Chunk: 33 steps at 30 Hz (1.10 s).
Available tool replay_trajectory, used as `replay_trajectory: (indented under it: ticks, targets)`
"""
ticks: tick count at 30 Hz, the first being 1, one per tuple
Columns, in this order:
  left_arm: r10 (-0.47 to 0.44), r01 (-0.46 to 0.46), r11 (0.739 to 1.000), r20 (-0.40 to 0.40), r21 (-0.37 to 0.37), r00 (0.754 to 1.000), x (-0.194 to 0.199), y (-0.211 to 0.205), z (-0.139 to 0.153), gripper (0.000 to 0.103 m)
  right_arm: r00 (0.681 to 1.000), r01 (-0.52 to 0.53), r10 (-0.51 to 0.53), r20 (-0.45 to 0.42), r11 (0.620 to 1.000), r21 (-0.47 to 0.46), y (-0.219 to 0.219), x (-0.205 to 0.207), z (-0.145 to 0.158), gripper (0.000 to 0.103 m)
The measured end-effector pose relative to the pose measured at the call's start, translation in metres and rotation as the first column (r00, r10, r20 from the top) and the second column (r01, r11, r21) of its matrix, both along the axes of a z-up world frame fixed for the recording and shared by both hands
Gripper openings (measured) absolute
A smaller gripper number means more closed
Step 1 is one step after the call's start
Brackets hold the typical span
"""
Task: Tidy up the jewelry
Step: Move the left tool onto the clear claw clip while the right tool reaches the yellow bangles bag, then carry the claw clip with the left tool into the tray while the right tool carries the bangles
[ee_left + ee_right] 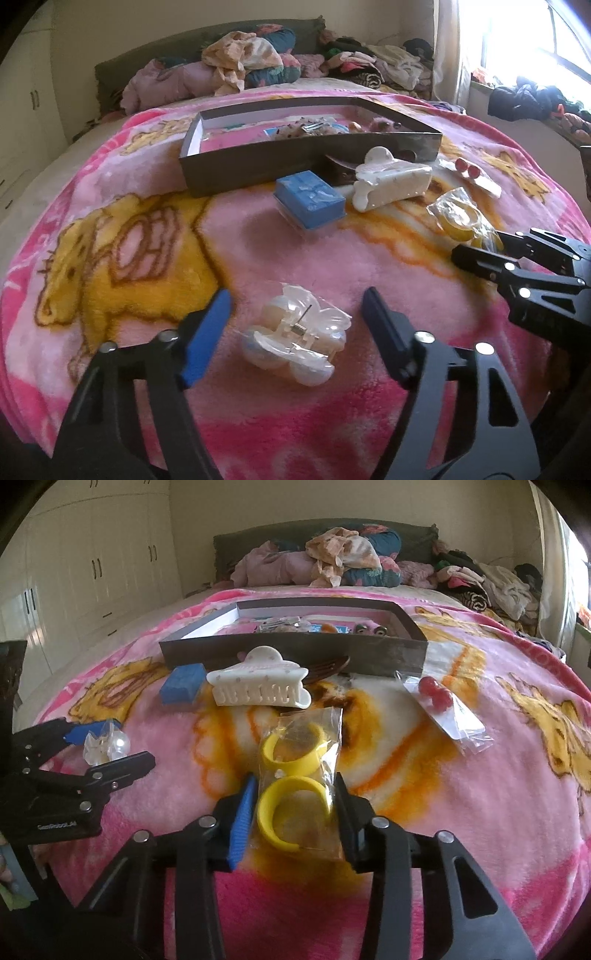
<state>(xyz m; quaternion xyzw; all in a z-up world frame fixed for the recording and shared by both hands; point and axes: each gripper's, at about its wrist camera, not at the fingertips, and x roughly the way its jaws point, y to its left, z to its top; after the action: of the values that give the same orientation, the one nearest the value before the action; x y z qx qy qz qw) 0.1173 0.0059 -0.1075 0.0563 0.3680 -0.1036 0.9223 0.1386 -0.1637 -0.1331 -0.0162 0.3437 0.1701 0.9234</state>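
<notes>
Nearest in the left wrist view, the left tool (295,325) is seen with its two fingers spread to either side of a clear flower-shaped hair clip (295,341), which lies on the pink blanket (258,243) of the bed; gaps are visible between the pads and the clip, so the clip is not pinched. In the right wrist view, the right tool (295,806) is shown closed in on a clear plastic bag of yellow hoop earrings (297,775); its pads appear to press the sides of the bag at the nearer hoop, while the bag itself rests on the blanket.

Beyond the bag, a white claw clip (258,688) is seen lying on its side, with a small blue box (183,688) just beside it to the left and a brown comb (328,670) partly hidden behind it. To the right of these, a clear packet holding red bead earrings (436,696) is laid flat on the blanket, apart from the yellow hoops.

Farther back, a shallow grey box (295,651) is set across the bed; small items are gathered inside it, too blurred to be told apart. Behind the box, piles of clothes (343,559) are heaped along the dark headboard (413,535). White cupboards (92,565) are seen along the wall to the left.
</notes>
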Motion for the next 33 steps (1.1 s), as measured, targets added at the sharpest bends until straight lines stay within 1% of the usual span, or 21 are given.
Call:
replay_trajectory:
  ticks: [1, 2, 4, 11, 21, 26, 33]
  targets:
    - [-0.007, 0.007, 1.000, 0.001, 0.002, 1.000, -0.001, -0.001, 0.000, 0.045, 1.000, 0.002, -0.002, 0.002, 1.000, 0.004, -0.001, 0.000, 0.001, 0.035]
    - [-0.008, 0.008, 1.000, 0.003, 0.007, 1.000, -0.001, -0.002, 0.001, 0.039, 1.000, 0.002, -0.002, 0.004, 1.000, 0.007, -0.002, 0.000, 0.001, 0.035]
    - [-0.012, 0.012, 1.000, 0.007, 0.013, 1.000, -0.001, -0.004, 0.001, 0.039, 1.000, 0.003, -0.003, 0.004, 1.000, 0.015, -0.005, -0.001, 0.003, 0.035]
    - [-0.019, 0.019, 1.000, 0.012, -0.010, 1.000, -0.002, -0.004, 0.007, 0.039, 1.000, 0.016, -0.016, 0.003, 0.999, 0.040, -0.014, -0.005, 0.009, 0.035]
    - [-0.057, 0.058, 0.998, 0.041, -0.034, 0.998, -0.003, -0.024, 0.023, 0.039, 0.999, 0.035, -0.036, 0.010, 0.997, 0.074, -0.030, -0.011, 0.024, 0.035]
    - [-0.072, 0.074, 0.996, 0.051, -0.044, 0.996, -0.001, -0.035, 0.031, 0.039, 0.998, 0.053, -0.056, 0.026, 0.995, 0.089, -0.040, -0.013, 0.033, 0.035]
    - [-0.086, 0.089, 0.995, 0.065, -0.054, 0.994, 0.005, -0.048, 0.041, 0.039, 0.996, 0.063, -0.069, 0.059, 0.994, 0.087, -0.048, -0.015, 0.045, 0.035]
